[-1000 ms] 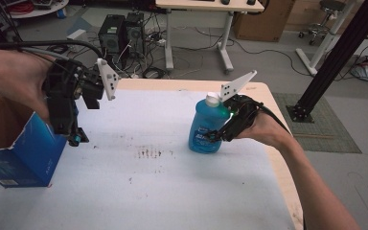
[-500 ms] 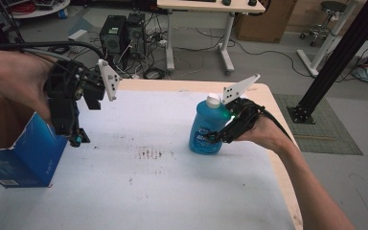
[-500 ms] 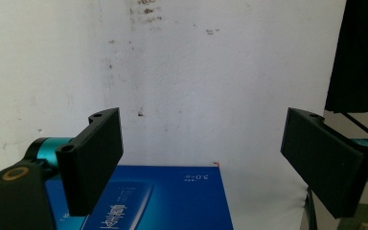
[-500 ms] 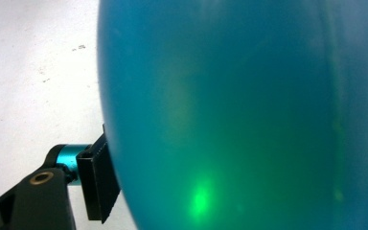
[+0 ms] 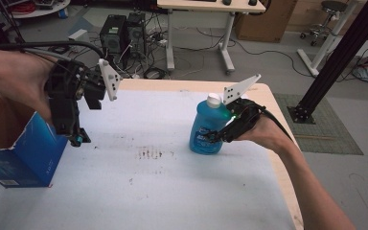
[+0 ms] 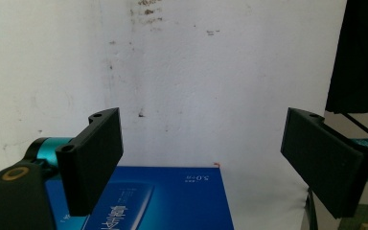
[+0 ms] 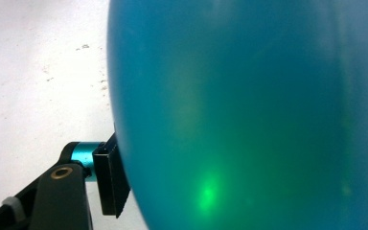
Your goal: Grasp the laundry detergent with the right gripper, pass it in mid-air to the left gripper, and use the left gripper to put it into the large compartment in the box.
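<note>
A blue bottle [image 5: 205, 130] with a white cap stands upright on the white table [image 5: 148, 191], right of centre. My right gripper [image 5: 216, 137] reaches it from the right. Its jaws have just been closing with the bottle [image 7: 249, 115] between them, and the one visible pad [image 7: 109, 181] presses on the bottle's side. My left gripper [image 5: 75, 137] hangs at the table's left, pointing down with open jaws and nothing between them. Under the left gripper [image 6: 203, 122] lies the corner of a blue cardboard box [image 6: 158, 196].
The open blue box [image 5: 24, 153] stands at the table's left edge. Faint dark marks [image 5: 148, 154] stain the table's middle. Behind the table on the floor are computer towers [image 5: 124, 28], a desk's legs [image 5: 227, 43] and cables. A black post [image 5: 340, 52] rises at the right.
The right gripper's jaws have drawn in against the bottle. Both hands, the bottle and the box stay where they were.
</note>
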Motion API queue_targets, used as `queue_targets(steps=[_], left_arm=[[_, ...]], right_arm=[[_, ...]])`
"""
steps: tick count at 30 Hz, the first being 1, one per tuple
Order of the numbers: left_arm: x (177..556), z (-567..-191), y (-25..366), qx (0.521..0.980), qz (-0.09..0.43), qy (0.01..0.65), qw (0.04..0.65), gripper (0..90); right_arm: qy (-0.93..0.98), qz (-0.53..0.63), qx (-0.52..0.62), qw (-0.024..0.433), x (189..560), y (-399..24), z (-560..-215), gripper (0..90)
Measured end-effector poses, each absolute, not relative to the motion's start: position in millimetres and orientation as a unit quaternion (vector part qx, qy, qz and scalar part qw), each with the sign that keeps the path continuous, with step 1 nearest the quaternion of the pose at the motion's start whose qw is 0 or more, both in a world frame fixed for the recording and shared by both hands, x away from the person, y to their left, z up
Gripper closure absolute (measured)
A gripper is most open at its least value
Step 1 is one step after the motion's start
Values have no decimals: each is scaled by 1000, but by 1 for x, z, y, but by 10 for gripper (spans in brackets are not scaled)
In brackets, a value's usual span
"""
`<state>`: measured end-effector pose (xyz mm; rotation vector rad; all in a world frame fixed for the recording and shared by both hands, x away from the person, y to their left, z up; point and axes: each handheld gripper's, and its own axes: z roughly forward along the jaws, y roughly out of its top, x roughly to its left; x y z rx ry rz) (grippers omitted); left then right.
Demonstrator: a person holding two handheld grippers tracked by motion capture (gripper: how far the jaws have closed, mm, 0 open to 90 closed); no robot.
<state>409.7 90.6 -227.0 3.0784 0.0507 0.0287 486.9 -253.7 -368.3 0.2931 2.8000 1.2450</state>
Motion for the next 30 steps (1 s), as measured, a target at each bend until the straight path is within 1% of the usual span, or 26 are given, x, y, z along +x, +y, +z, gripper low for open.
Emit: queue_targets(steps=[5, 6, 16, 18, 23, 25, 30], left_arm=[[410, -227, 90, 999, 10, 16, 33, 145], [410, -227, 90, 999, 10, 14, 32, 146], [410, -227, 90, 999, 11, 14, 33, 145], [410, -227, 90, 999, 10, 14, 33, 145], [411, -227, 90, 999, 11, 14, 34, 145], [411, -227, 90, 999, 11, 13, 34, 145], [411, -227, 90, 999, 11, 15, 38, 145]], right_arm=[[909, 406, 92, 27, 488, -254, -369, 292], [909, 405, 92, 24, 488, -254, -369, 322], [907, 409, 95, 19, 490, -253, -371, 336], [907, 409, 95, 19, 491, -253, -372, 357], [906, 413, 94, 17, 491, -254, -372, 377], [905, 415, 91, 24, 492, -255, -372, 415], [902, 421, 91, 22, 492, -255, -373, 434]])
